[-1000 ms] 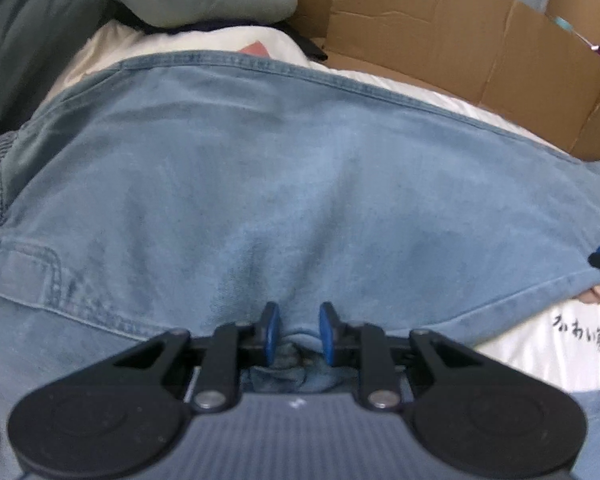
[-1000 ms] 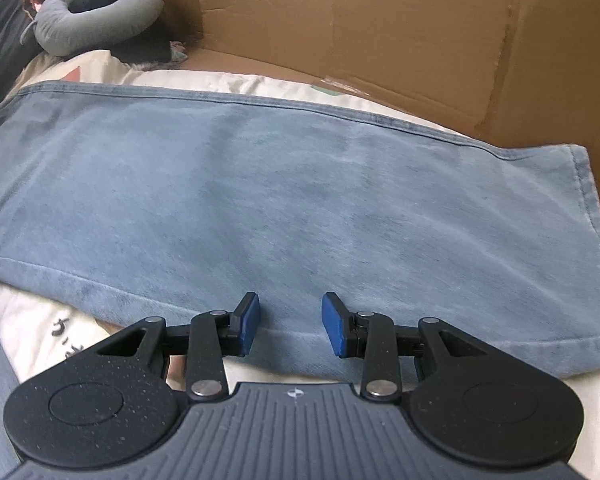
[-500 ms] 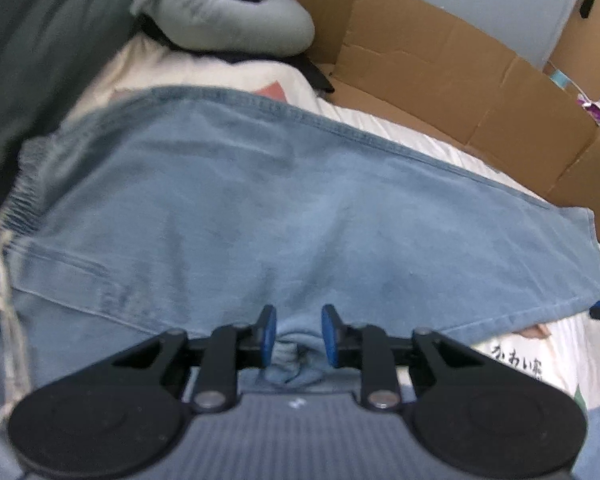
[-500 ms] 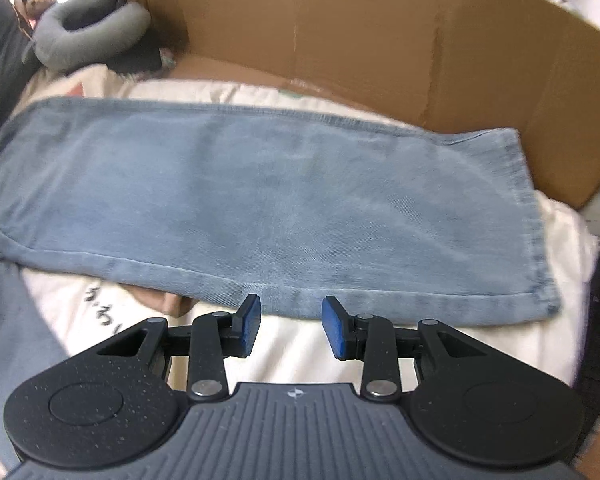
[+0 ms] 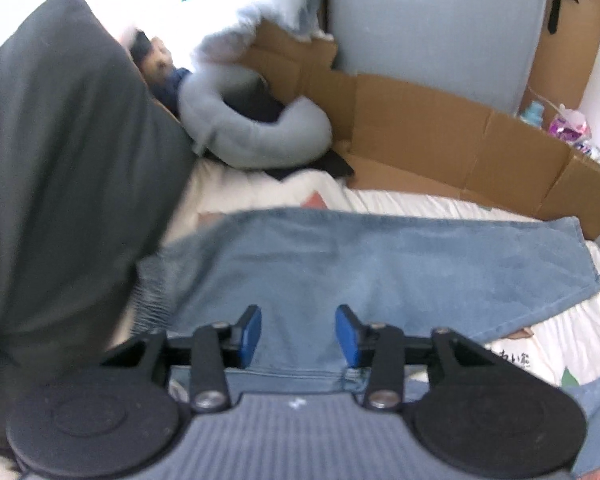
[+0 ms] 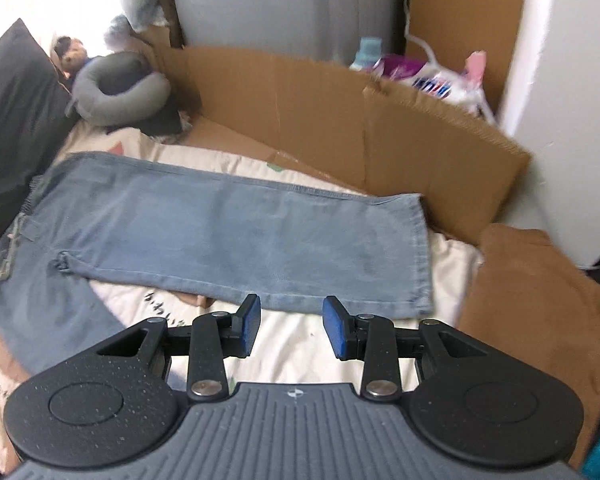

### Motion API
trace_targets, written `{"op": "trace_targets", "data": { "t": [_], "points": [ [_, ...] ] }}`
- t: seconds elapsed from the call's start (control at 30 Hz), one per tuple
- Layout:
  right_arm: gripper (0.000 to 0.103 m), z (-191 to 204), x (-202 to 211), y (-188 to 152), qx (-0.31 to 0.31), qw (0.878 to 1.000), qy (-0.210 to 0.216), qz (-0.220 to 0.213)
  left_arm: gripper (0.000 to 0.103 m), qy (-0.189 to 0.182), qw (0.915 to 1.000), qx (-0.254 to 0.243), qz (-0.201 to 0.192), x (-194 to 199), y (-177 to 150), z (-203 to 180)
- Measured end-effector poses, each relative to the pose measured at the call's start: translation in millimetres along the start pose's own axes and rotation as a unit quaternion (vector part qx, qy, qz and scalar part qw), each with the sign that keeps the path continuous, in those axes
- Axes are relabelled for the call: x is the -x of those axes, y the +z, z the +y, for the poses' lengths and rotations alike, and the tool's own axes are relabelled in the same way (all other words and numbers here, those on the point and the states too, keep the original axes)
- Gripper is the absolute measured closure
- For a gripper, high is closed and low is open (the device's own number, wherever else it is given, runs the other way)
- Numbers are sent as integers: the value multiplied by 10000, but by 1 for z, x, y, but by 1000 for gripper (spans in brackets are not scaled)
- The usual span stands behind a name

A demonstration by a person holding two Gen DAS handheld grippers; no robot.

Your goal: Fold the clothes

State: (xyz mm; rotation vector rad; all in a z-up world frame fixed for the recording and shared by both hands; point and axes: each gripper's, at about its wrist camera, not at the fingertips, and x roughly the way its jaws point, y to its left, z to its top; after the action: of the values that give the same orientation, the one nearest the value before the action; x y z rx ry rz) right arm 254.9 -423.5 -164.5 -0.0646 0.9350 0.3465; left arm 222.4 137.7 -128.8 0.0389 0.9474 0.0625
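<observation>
Jeans (image 6: pixel 236 236) lie flat on the cream bedsheet (image 6: pixel 300 340), one leg stretched along the cardboard wall (image 6: pixel 340 120). Left gripper (image 5: pixel 298 334) above the crotch seam, jaws spread, empty. Right gripper (image 6: pixel 291 326) near the leg hem, jaws apart, holding nothing.

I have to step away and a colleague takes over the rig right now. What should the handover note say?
Left claw: open, holding nothing, hovering over the crotch area of the jeans.
Right claw: open, empty, above the bedsheet just short of the far leg's hem.
Jeans: spread on the bed, waistband beside the dark pillow, one leg flat along the cardboard, the other leg angling toward the near edge.
Done: that leg looks smoothed out.
Left: bring the legs together, then fold lengthwise. A brown garment waits to the right.
</observation>
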Motion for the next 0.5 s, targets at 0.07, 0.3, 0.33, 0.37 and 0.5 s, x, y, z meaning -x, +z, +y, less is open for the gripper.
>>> {"op": "trace_targets", "data": {
  "t": [0.07,0.3,0.33,0.37,0.5],
  "points": [
    [61,-2,27,-4,-84,10000,3,-38,57,18,10000,15,-45,24,4,3],
    [55,-15,119,-28,-772,9968,71,-202,45,122,9998,127,-67,87,-4,11],
    [54,-16,132,-31,-821,9963,36,-252,43,92,9998,157,-45,93,-6,12],
    [52,-17,143,-35,-861,9959,20,-276,41,72,9998,171,-27,100,-9,13],
    [48,-24,181,-52,-1046,9937,9,-402,29,41,9997,223,-22,122,-20,15]
  ]
}}
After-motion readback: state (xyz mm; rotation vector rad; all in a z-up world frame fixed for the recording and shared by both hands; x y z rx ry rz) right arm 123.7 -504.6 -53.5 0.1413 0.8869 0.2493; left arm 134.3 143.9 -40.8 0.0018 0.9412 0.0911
